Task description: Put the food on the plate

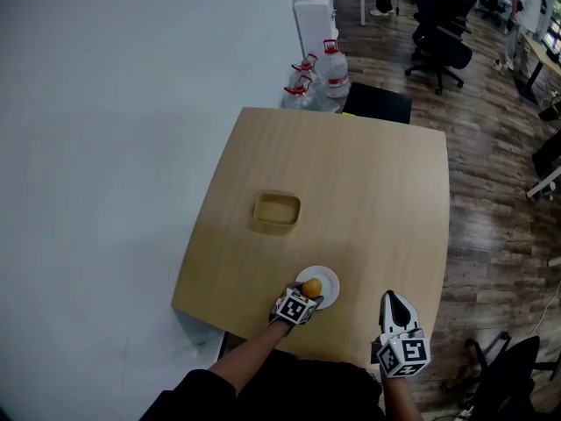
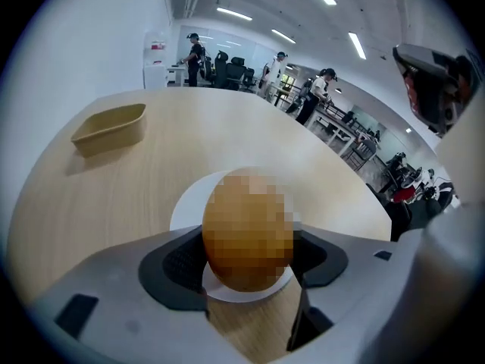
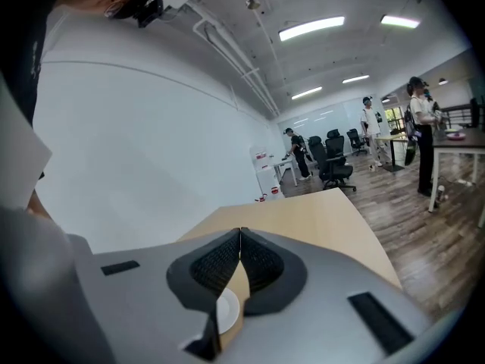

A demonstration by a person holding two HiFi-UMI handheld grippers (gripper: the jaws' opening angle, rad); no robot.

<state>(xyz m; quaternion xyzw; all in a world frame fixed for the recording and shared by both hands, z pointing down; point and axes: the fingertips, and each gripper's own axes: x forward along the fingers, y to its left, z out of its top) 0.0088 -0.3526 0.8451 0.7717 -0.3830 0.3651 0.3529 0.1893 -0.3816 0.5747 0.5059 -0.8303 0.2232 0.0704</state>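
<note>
Head view is taken from left to right: a pale wall runs along the left side, and beside it the wooden table [image 1: 351, 165] is seen with a shallow tan container [image 1: 265, 224] standing left of its middle, well apart from the action. Nearer the front edge, the left gripper [image 1: 308, 294] is held over the white plate [image 1: 330, 278], and the orange food [image 1: 311, 288] is clamped between its jaws. In the left gripper view the food is seen as an egg-shaped lump, its long axis roughly upright and crosswise to the closing line of the jaws, with the dark pads pressed against its two sides. It sits above the near part of the plate, not its centre; whether its underside already touches the plate cannot be told. The coming move is judged to turn on this vertical relation: the food lies straight ahead of the pads and directly over the plate, so only a short lowering and a parting of the jaws seem called for. A rounded piece may roll once let go, and the plate lies close to the table's front edge, though open tabletop is left beyond it and to its right. Further right, the right gripper [image 1: 391, 299] is held near the front edge, its jaws pressed together on nothing, well clear of the plate.
</note>
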